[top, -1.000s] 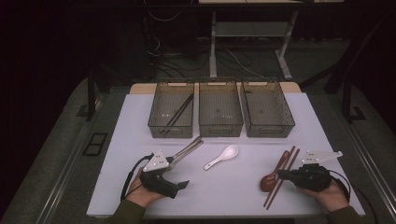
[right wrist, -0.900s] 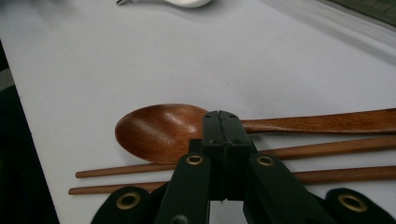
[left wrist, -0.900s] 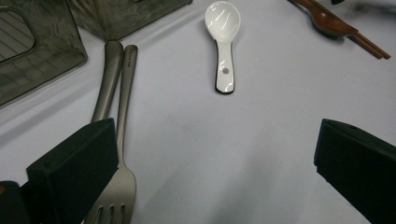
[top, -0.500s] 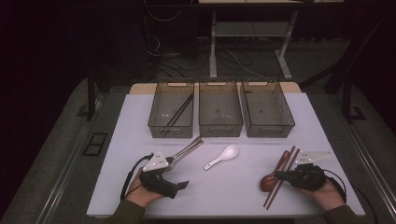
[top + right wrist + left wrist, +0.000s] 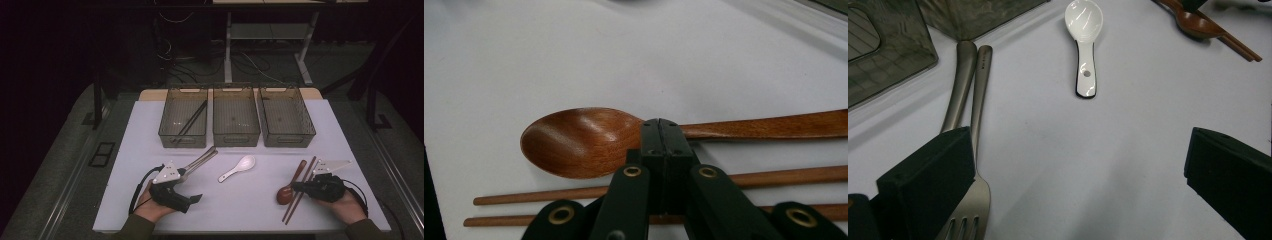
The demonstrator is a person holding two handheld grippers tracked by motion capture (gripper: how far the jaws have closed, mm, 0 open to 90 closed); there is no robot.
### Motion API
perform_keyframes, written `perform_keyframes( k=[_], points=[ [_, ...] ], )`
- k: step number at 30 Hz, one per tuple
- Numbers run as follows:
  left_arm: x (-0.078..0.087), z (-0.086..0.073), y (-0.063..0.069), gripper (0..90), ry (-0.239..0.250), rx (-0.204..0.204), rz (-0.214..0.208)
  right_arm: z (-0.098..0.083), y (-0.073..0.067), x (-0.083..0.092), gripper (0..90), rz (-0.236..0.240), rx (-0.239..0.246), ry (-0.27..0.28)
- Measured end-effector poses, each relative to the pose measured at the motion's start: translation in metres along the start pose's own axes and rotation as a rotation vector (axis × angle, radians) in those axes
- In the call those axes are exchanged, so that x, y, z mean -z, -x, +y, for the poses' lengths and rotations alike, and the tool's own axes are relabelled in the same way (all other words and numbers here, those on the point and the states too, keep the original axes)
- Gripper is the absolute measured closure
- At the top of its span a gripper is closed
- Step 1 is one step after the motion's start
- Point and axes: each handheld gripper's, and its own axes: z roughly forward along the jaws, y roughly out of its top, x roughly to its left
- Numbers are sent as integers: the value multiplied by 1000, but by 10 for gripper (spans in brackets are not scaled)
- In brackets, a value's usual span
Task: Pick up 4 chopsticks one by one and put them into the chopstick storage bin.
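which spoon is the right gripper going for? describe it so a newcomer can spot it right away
Start at the three clear bins along the far side of the white table, then come toward the near right corner, where the right gripper sits. The wooden spoon lies there beside two wooden chopsticks. It is brown with a rounded bowl, unlike the glossy white spoon at mid-table.

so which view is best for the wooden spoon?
The right gripper view: the wooden spoon lies close up, bowl and neck sharp, with the right gripper shut at its neck, beside the wooden chopsticks. The high view shows it small and dark. The left gripper view catches part of it at the top edge.
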Motion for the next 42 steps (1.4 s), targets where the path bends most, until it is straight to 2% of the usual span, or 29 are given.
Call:
perform_keyframes(
  k=[20, 42],
  points=[
    [2, -1, 1, 0, 1, 5, 6, 13, -5, -15, 893, 42, 32, -12],
    [3, -1, 0, 0, 5, 5, 10, 42, -14, -47, 893, 97, 86, -19]
  ],
)
